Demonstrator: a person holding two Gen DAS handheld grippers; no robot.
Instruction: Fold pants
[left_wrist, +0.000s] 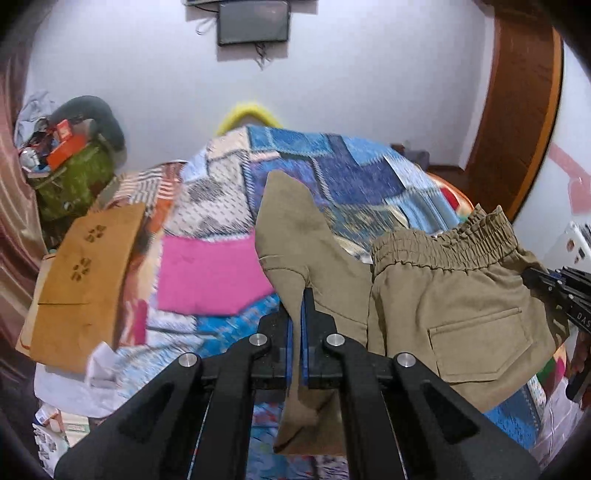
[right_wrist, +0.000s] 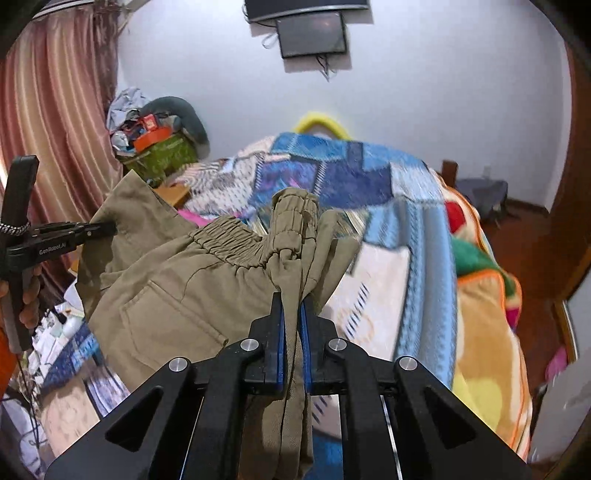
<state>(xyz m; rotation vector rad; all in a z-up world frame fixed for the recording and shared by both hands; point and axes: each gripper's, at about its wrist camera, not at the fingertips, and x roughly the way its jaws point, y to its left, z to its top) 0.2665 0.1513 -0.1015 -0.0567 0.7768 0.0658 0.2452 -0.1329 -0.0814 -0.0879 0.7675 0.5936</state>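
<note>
The olive-tan pants hang in the air above the bed, held by both grippers. Their gathered elastic waistband and a back pocket face the left wrist view. My left gripper is shut on a fold of the pants' fabric. My right gripper is shut on the bunched waistband end. The pants spread to the left in the right wrist view, where the left gripper clamps their far edge. The right gripper shows at the right edge of the left wrist view.
A bed with a blue patchwork blanket lies below. A pink cloth and a tan-orange garment lie on its left side. A cluttered green bag and a curtain stand at the left, and a wooden door at the right.
</note>
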